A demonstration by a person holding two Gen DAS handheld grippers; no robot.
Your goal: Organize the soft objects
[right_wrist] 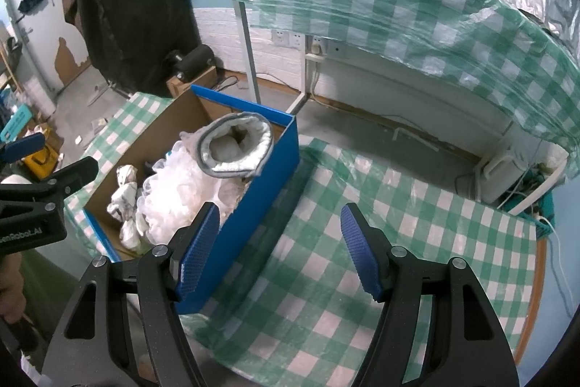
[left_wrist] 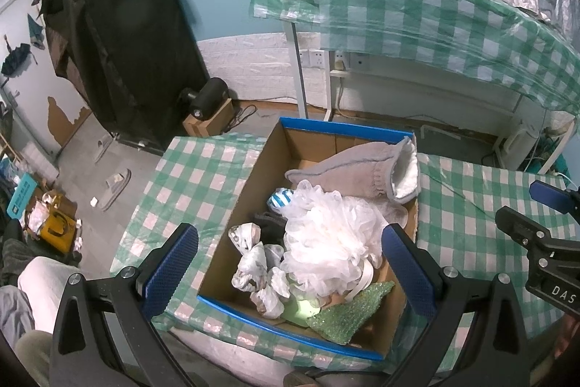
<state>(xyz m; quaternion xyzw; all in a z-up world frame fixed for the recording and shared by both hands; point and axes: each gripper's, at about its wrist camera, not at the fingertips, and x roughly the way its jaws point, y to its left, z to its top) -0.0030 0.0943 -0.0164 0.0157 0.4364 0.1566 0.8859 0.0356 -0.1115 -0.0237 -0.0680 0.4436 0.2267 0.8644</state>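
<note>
Left gripper (left_wrist: 290, 271) open, empty, over cardboard box (left_wrist: 290, 323) on checked tablecloth (left_wrist: 188, 169). Inside: white mesh bath pouf (left_wrist: 326, 238), light, squashy, snag-prone; pinch a bunched fold. Right gripper (right_wrist: 281, 251) open, empty.

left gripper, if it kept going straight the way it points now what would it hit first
Most likely the white mesh pouf heaped in the box: it sits centred between the open left gripper fingers, above the other items. Depth is hard to judge in this fisheye view.
</note>
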